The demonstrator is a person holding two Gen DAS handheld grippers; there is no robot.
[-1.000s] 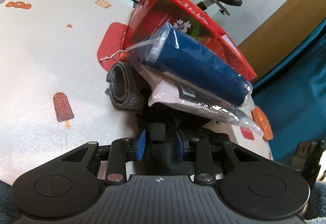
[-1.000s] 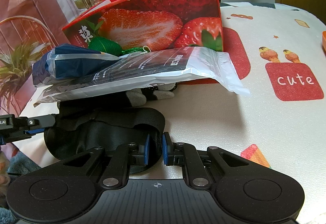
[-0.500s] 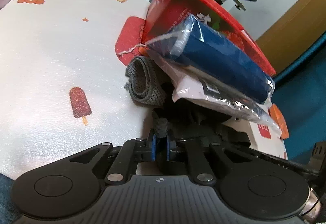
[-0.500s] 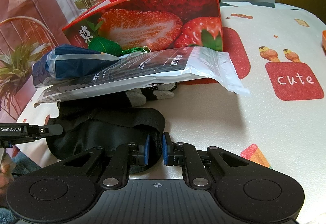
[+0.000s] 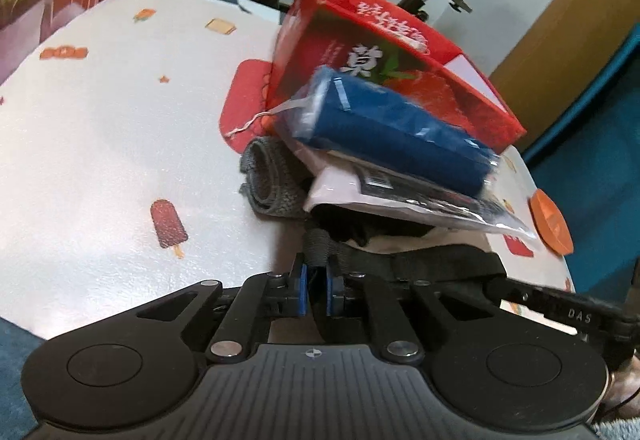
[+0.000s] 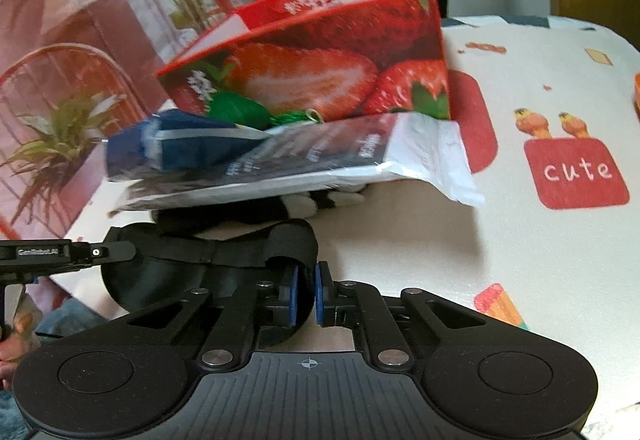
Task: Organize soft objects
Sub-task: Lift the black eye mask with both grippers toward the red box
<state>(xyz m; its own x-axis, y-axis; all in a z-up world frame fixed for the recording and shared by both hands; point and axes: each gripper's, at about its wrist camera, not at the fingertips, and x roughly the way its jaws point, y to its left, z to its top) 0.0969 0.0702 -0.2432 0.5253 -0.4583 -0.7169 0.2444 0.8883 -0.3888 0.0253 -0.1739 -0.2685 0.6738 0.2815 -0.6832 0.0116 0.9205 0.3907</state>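
A black padded fabric piece with a strap [image 5: 420, 264] [image 6: 224, 252] hangs stretched between both grippers, just above the white printed bedcover [image 5: 120, 143]. My left gripper [image 5: 316, 280] is shut on the strap's end. My right gripper [image 6: 304, 292] is shut on the fabric's other edge. Behind lies a pile: a blue cloth in clear wrap [image 5: 400, 135] [image 6: 180, 143] on a white and black plastic package [image 5: 400, 195] [image 6: 340, 155], with a rolled grey cloth [image 5: 272, 179] beside it. A red strawberry box [image 5: 384, 51] [image 6: 320, 71] stands open behind the pile.
A green bundle [image 6: 236, 111] rests against the box front. A black and white item [image 6: 312, 201] peeks from under the package. An orange disc [image 5: 550, 222] lies at the cover's right edge. An exercise bike stands beyond the bed. Bare cover stretches left of the pile.
My left gripper's jaws closed on the black strap and rose, lifting that end. The right gripper kept its grip and barely moved.
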